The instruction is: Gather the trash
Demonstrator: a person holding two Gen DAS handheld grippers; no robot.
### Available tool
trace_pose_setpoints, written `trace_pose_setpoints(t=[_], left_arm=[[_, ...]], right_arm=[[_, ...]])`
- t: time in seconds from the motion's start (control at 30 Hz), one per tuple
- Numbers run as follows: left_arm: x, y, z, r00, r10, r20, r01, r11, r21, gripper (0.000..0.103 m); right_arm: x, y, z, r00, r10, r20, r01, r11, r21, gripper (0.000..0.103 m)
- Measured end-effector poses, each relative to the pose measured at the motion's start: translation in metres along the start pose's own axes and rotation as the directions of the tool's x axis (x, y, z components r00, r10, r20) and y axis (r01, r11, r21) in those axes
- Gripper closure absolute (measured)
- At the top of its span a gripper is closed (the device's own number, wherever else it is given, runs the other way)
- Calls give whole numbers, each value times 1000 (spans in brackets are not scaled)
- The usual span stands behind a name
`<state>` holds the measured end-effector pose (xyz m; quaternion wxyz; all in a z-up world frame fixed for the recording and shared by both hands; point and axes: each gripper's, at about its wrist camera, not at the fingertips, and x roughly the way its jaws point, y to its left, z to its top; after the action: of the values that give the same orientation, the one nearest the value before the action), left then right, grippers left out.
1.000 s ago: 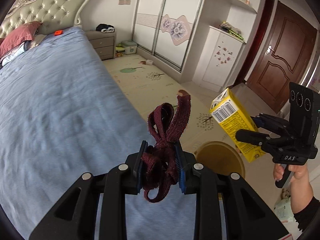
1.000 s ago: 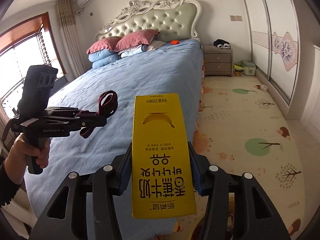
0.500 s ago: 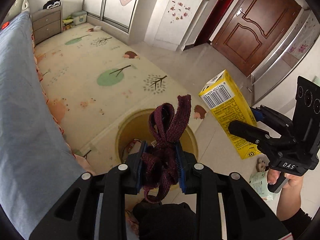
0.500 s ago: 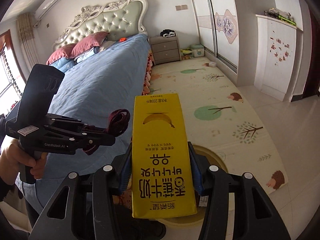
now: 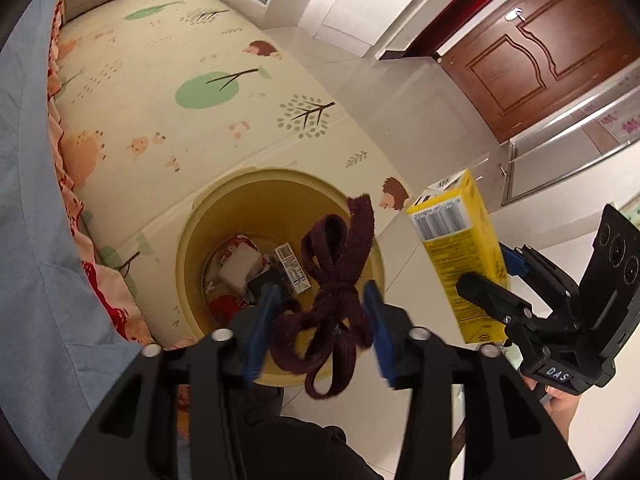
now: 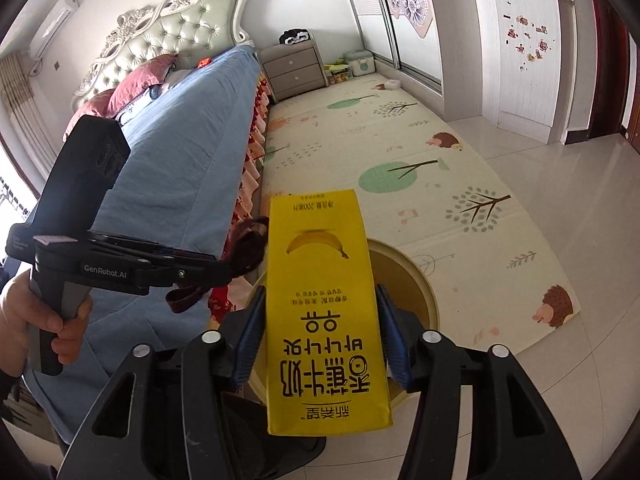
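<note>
My left gripper (image 5: 318, 328) stands open above the yellow trash bin (image 5: 192, 236). The dark maroon knotted strap (image 5: 336, 292) hangs loose between its blue pads (image 5: 256, 332), which stand apart from it. The bin holds several pieces of trash, among them a small carton (image 5: 290, 266). My right gripper (image 6: 320, 336) is shut on a yellow banana milk carton (image 6: 324, 304), held upright over the bin's rim (image 6: 430, 292). The carton also shows in the left wrist view (image 5: 460, 256), to the right of the bin. The left gripper (image 6: 224, 268) and the strap (image 6: 248, 246) show in the right wrist view.
The blue bed (image 6: 180, 152) lies left of the bin, its patterned skirt (image 5: 108, 296) close to the rim. A play mat (image 5: 168, 112) covers the floor beyond. A nightstand (image 6: 294, 68), wardrobe (image 6: 404, 12) and brown door (image 5: 532, 52) stand farther off.
Both grippers swung from the bed to over the bin. My left jaws have opened, so the strap is no longer pinched. The right gripper still grips the carton.
</note>
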<state>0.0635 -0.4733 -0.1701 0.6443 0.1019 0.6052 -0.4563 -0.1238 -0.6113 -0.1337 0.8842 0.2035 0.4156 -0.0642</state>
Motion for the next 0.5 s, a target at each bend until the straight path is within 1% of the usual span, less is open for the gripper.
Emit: trace_pose_setpoints(t=[0.03,0.07,0.1,0.17,0.3,0.4,0.5], left_arm=[[2,5,0,1000,5,-6,-5,1000,-26,27],[4,10,0,1000,19,-11,-19,999,-46,23],[5,13,0,999,35,-15,-36,998,-58,22],[7,17,-1,998,51,-26,-53,996,-66,21],[6,18,-3,996,91,-22,-92,994,-55,20],[0,16,-3,994,113,12,-112,993,-43,20],[-13,10,-3,989,132,64,-130,991,-38,18]], right_arm=[[2,-1,-1,1000,-6,4,6,1000,1,33],[4,-2,-2,1000,-7,6,7,1000,5,24],[6,-4,-2,1000,-2,8,2,1000,10,23],[10,-6,-3,1000,8,5,-9,1000,25,23],[16,-3,-5,1000,11,-13,-10,999,45,23],[16,3,-6,1000,-8,-21,9,999,31,23],[11,12,-9,999,-47,-21,46,999,-7,22]])
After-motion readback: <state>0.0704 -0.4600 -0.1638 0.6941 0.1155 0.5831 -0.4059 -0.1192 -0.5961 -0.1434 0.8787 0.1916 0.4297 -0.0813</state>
